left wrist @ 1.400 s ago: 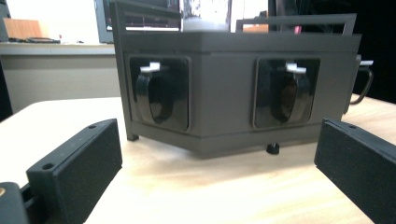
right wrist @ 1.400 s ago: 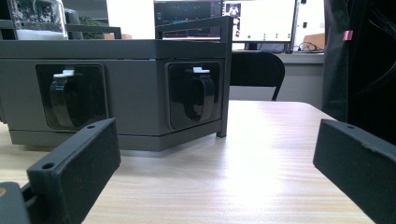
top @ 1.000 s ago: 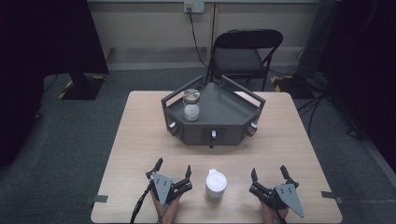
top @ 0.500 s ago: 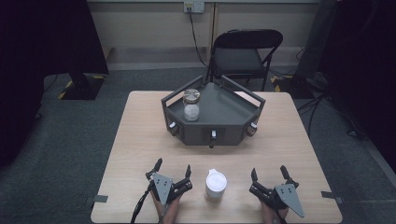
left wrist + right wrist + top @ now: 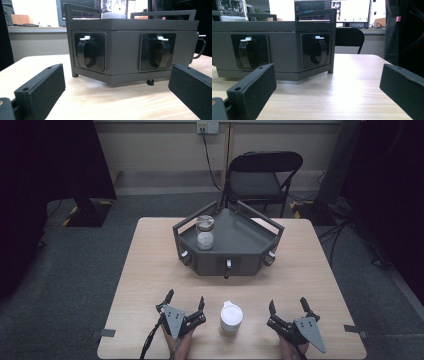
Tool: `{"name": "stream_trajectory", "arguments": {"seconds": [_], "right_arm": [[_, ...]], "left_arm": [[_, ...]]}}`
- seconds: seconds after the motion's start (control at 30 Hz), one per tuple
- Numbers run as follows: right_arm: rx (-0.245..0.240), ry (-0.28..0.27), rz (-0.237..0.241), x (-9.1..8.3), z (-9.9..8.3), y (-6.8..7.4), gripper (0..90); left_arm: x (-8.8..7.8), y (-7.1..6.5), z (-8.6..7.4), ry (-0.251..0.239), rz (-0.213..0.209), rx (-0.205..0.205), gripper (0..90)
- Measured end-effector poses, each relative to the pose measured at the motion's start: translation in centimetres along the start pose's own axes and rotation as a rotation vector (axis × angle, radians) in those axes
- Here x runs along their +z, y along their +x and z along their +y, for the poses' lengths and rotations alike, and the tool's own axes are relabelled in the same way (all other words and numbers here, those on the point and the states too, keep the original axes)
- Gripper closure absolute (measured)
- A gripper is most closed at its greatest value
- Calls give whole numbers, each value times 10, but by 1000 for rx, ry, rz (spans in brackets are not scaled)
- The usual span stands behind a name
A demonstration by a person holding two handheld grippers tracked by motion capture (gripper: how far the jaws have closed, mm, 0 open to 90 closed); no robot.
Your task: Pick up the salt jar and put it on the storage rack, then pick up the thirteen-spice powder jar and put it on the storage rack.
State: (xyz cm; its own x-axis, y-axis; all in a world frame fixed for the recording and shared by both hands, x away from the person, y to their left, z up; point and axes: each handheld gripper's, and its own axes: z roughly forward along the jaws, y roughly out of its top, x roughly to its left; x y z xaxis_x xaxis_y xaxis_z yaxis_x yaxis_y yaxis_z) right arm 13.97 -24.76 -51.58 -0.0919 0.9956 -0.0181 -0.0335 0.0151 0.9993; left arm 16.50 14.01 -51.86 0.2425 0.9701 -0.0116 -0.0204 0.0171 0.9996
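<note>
Item, lower centre of the high view: one white lidded container (image 5: 231,318), upright on the wooden table (image 5: 150,270), set between the two grippers and touched by neither. Left gripper (image 5: 185,303), lower left of centre, rests at the near table edge with jaws apart and nothing between them; right gripper (image 5: 288,307), lower right, likewise spread and empty. Item, mid-frame: one dark hexagonal stand (image 5: 235,251) with railed top, carrying a metal-lidded glass jar (image 5: 204,232) at its left rear corner. In the left gripper view two recessed black latches (image 5: 90,53) are faced on the front panels, well beyond the jaws. The step in hand is judged to be the first reach for the white container. It is best approached from the side by the nearer gripper, jaws kept wide until the body sits squarely between them, then closed below the lid so that the container is not tipped or pushed.
</note>
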Motion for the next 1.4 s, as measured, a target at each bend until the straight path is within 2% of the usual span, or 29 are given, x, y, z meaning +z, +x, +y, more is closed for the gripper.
{"name": "stream_trajectory", "arguments": {"seconds": [0.87,1.07,1.13,1.27,1.3,1.4], "right_arm": [[2,1,5,0,0,-1,0],[-31,18,8,1,4,1,0],[-52,26,22,2,7,2,0],[-39,18,50,1,16,0,0],[-23,-1,78,0,21,0,0],[-14,-44,126,-3,30,2,0]], "left_arm": [[0,0,0,-2,0,1,0],[0,0,0,-2,-1,1,0],[0,0,0,-2,-1,1,0],[0,0,0,-2,-1,2,0],[0,0,0,-2,-1,2,0],[0,0,0,-3,-1,2,0]]}}
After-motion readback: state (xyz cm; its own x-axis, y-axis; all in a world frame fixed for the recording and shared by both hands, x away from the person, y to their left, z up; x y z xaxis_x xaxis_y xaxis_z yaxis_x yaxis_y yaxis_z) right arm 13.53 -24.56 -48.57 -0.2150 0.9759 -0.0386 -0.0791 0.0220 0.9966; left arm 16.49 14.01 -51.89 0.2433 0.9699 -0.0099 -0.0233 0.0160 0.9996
